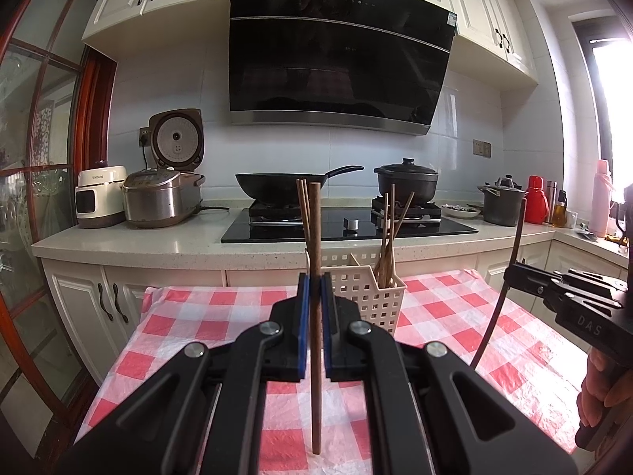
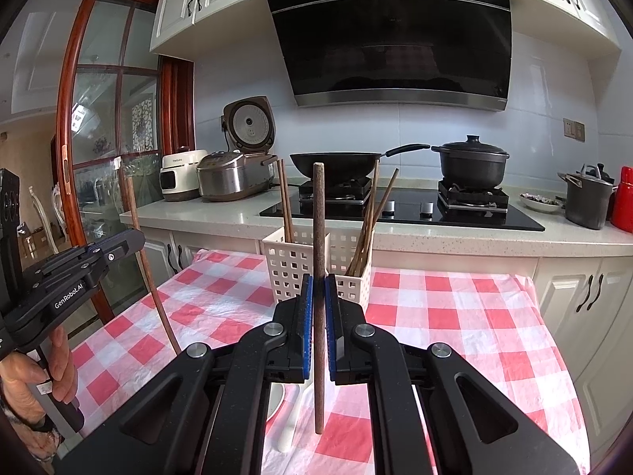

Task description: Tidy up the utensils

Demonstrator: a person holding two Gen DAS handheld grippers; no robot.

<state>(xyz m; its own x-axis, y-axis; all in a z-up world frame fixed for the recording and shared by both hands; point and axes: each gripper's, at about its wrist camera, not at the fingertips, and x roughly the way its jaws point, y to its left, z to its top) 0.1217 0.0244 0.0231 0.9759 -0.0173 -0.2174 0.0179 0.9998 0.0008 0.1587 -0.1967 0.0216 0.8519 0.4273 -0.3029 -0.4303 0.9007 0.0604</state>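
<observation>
My left gripper is shut on a brown wooden chopstick, held upright above the checked tablecloth. My right gripper is shut on a second brown chopstick, also upright. A white perforated utensil basket stands at the table's far edge, just beyond both grippers; it also shows in the right wrist view. Several chopsticks lean in its right compartment, and a few stand in its left one. Each gripper appears at the side of the other's view, the right and the left.
The table carries a red-and-white checked cloth. A white spoon and plate edge lie under my right gripper. Behind are a counter with a stove, wok, black pot, rice cookers, and bottles at far right.
</observation>
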